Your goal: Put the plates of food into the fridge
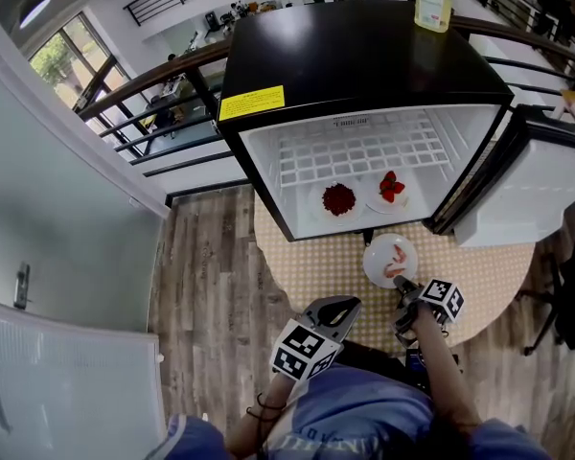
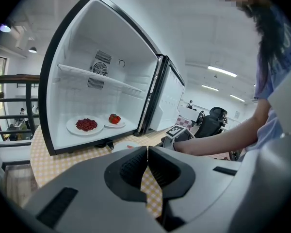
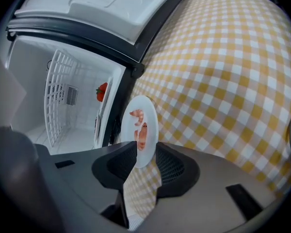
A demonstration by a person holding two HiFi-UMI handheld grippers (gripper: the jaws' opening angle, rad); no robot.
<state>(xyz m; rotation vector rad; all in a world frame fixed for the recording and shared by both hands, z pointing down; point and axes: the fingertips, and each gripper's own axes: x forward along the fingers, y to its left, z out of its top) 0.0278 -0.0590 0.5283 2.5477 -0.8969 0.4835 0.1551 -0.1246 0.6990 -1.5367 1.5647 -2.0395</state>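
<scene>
Left gripper (image 2: 147, 152) has its jaws shut together, empty, above the checked tablecloth (image 1: 307, 262). Right gripper (image 3: 145, 152) stands partly open, with the rim of the shrimp plate (image 3: 145, 123) in the gap and not clamped. That plate rests on the cloth just before the open fridge (image 1: 364, 65), which holds a plate of red food (image 1: 338, 200) and a strawberry plate (image 1: 387, 190).

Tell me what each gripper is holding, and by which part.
Nothing yet. Left gripper is shut, empty. Right gripper: open jaws straddle the shrimp plate at its near rim, unclamped.

Yellow sticker (image 1: 251, 103) on fridge (image 1: 364, 56) top, print too small to read
</scene>
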